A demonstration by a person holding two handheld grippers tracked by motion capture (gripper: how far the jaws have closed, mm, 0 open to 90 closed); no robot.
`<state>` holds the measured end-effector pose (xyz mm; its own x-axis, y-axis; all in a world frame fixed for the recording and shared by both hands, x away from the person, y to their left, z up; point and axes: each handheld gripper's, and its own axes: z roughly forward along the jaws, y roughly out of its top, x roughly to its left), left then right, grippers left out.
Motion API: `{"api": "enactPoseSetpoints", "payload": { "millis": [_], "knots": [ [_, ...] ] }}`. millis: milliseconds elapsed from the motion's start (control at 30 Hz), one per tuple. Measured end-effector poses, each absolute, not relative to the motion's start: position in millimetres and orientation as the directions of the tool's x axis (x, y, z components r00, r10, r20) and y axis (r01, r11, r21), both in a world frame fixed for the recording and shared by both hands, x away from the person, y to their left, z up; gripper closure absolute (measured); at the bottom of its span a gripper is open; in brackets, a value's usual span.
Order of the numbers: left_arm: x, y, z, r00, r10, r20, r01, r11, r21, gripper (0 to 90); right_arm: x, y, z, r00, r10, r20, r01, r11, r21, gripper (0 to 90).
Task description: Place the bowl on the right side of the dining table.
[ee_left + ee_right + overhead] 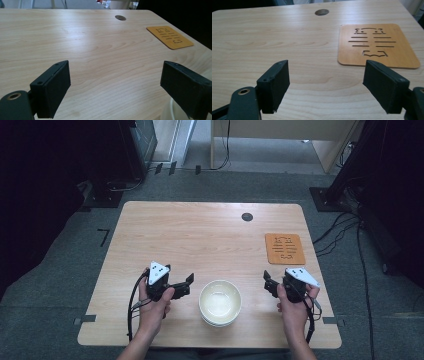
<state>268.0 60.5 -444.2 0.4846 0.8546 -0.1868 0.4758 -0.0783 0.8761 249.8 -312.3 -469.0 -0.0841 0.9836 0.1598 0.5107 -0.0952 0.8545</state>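
Observation:
A stack of white bowls (220, 302) stands near the table's front edge, midway between my hands. My left gripper (186, 285) is held just left of the bowls, open, nothing between its jaws; in the left gripper view (115, 87) the bowl's white rim (172, 112) shows at the lower right beside the right jaw. My right gripper (268, 282) is held to the right of the bowls, open and holding nothing (327, 85). An orange wooden mat (284, 248) with cut-out slots lies at the table's right side, just beyond the right gripper (375, 45).
The light wooden table (200, 235) has a round cable hole (247, 217) near its far edge. Black cables trail from both grippers down past the forearms. Dark equipment and cables stand on the grey floor around the table.

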Motion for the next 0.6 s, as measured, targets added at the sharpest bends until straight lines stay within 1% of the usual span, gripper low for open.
{"api": "enactPoseSetpoints", "payload": {
  "millis": [167, 300, 333, 433, 600],
  "knots": [
    [263, 57, -439, 0.506, 0.835, -0.214, 0.475, -0.063, 0.877, 8.8, 243, -303, -465, -0.126, 0.980, 0.154, 0.503, -0.071, 0.862, 20.8],
    [257, 54, -434, 0.521, 0.828, -0.208, 0.464, -0.071, 0.883, 8.8, 238, -293, -458, -0.162, 0.976, 0.143, 0.479, -0.049, 0.876, 20.9],
    [254, 52, -432, 0.524, 0.825, -0.210, 0.468, -0.073, 0.881, 8.8, 236, -288, -455, -0.186, 0.971, 0.148, 0.473, -0.043, 0.880, 20.8],
    [252, 51, -430, 0.532, 0.819, -0.215, 0.467, -0.073, 0.881, 8.8, 235, -284, -451, -0.211, 0.965, 0.158, 0.472, -0.041, 0.881, 20.7],
    [245, 46, -423, 0.582, 0.782, -0.225, 0.456, -0.084, 0.886, 9.2, 231, -276, -445, -0.238, 0.956, 0.170, 0.469, -0.041, 0.883, 20.7]
  ]
}}
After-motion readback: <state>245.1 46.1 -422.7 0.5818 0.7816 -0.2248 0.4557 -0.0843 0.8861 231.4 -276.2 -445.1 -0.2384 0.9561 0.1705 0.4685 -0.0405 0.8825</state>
